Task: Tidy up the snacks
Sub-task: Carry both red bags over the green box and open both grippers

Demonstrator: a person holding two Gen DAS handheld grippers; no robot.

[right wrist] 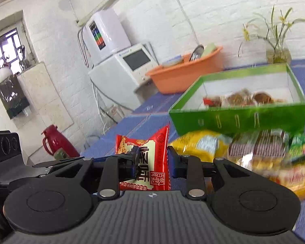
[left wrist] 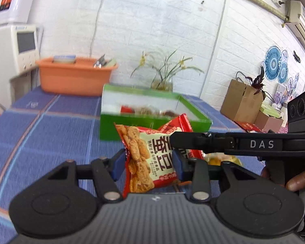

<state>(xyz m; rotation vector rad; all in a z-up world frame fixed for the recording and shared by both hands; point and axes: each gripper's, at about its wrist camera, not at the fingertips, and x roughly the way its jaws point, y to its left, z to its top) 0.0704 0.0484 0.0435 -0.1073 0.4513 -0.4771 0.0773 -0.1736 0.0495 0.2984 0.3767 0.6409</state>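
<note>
My left gripper (left wrist: 148,162) is shut on a red snack packet (left wrist: 142,154) printed with fried pieces, held upright above the blue tablecloth (left wrist: 50,132). My right gripper (right wrist: 151,160) is shut on a red packet (right wrist: 154,162) of the same kind. The two packets sit close together; whether they touch I cannot tell. In the left wrist view the right gripper (left wrist: 174,140) reaches in from the right, with red wrapper (left wrist: 181,122) showing behind it. In the right wrist view the left gripper (right wrist: 133,154) enters from the left. Just beyond stands an open green box (left wrist: 152,126) (right wrist: 233,120) with several snacks inside.
Loose snack bags lie in front of the box, among them a yellow bag (right wrist: 201,144) and a striped packet (right wrist: 258,144). An orange basin (left wrist: 75,79) and a plant vase (left wrist: 162,81) stand at the table's far edge. A red thermos (right wrist: 55,144) is on the floor.
</note>
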